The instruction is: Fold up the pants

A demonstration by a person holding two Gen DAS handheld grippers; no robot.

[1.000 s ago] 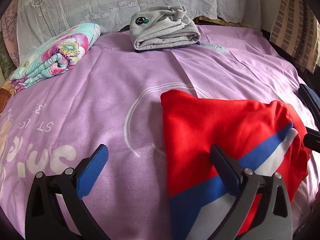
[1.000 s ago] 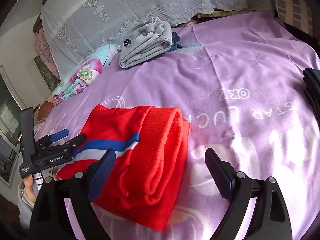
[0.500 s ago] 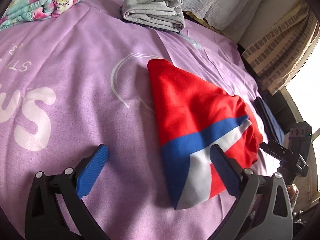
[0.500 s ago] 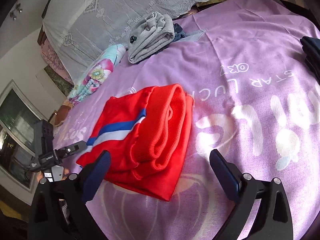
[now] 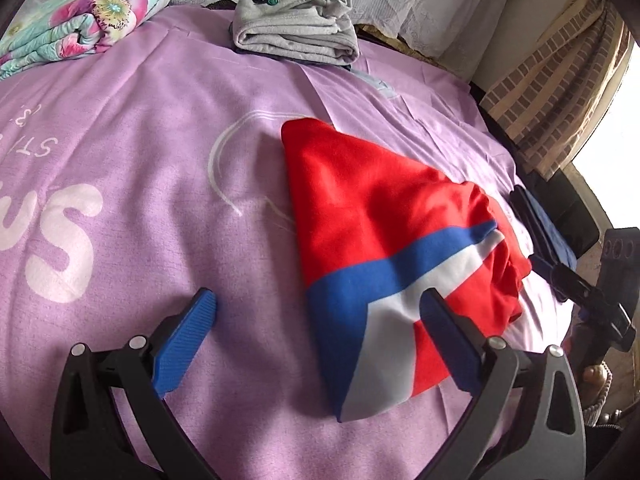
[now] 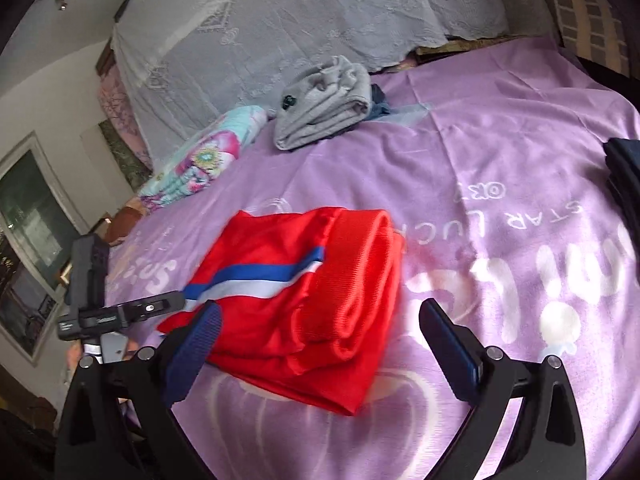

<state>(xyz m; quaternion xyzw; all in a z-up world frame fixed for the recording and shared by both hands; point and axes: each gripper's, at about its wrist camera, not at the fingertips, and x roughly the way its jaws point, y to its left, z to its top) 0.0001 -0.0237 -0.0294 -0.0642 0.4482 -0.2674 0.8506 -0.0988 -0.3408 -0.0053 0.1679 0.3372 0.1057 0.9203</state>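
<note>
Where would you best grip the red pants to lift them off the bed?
Probably the thick rolled fold edge of the red pants, coming low from the right gripper side. There the layers stack, so open fingers could pinch them all; the flat striped face offers no edge.

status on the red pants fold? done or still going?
Looks essentially done: the red pants lie folded into a compact bundle on the purple sheet. In hand: nothing; left gripper and right gripper both hang open above it. Left: perhaps stacking it with the folded grey garment.
</note>
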